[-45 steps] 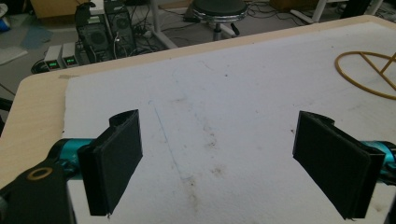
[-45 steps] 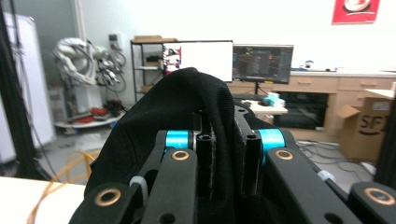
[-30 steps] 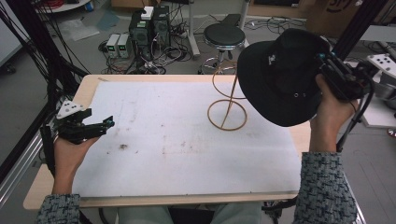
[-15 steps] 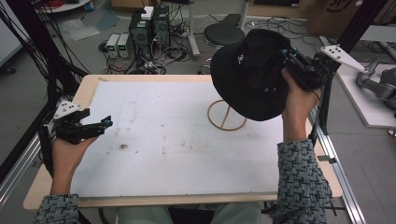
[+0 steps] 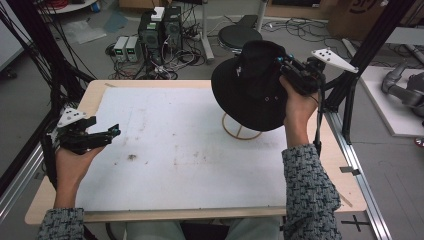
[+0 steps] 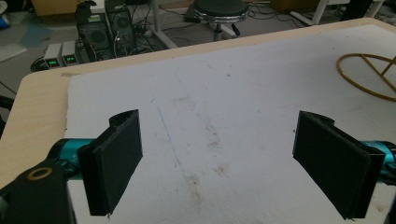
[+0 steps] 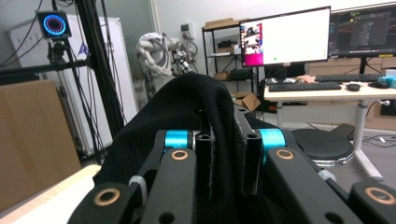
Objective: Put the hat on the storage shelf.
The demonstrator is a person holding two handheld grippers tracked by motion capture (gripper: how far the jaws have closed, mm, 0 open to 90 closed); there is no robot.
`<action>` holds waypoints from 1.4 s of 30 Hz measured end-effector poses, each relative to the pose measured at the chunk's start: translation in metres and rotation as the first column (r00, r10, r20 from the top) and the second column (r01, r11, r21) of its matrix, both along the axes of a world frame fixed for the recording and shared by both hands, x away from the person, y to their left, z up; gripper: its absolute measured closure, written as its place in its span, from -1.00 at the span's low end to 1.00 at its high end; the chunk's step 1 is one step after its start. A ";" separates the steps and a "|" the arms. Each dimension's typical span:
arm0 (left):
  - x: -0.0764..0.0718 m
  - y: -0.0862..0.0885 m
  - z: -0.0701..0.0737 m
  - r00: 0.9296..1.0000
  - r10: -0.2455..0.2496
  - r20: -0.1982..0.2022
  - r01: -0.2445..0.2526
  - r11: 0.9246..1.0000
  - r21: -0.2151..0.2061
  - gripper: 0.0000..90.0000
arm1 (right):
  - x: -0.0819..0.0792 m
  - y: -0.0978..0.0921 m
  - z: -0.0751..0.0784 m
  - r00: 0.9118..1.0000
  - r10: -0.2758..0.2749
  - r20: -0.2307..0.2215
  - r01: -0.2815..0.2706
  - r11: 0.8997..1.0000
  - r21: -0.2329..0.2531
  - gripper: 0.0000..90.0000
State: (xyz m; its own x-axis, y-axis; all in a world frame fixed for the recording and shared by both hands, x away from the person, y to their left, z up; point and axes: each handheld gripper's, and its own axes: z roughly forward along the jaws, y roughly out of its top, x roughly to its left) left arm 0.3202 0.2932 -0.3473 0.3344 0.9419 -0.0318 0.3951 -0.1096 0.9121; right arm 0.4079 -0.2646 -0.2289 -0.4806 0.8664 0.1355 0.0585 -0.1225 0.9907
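Black stool beyond stained table

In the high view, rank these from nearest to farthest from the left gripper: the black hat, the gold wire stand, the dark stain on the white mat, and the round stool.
From the left gripper:
1. Dark stain, just right of it on the white mat.
2. Gold wire stand, across the mat under the hat.
3. Black hat, clamped in the right gripper, above the stand.
4. Round stool, on the floor beyond the table.
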 end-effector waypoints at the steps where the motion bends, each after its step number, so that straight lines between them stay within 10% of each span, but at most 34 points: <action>1: 0.000 0.000 0.000 1.000 0.000 0.000 0.000 1.000 0.000 -0.64 | 0.001 0.002 -0.001 1.000 0.002 -0.003 -0.002 1.000 -0.007 0.82; 42: 0.000 -0.001 0.000 1.000 -0.012 -0.003 0.012 1.000 0.001 -0.64 | 0.014 0.010 -0.021 0.992 -0.004 -0.127 -0.009 0.995 -0.101 0.65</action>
State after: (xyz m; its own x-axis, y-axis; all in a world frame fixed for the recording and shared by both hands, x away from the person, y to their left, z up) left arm 0.3200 0.2924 -0.3471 0.3453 0.9379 -0.0323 0.3966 -0.1147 0.9108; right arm 0.4215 -0.2543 -0.2496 -0.4674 0.8775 0.1075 0.1849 -0.0219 0.9825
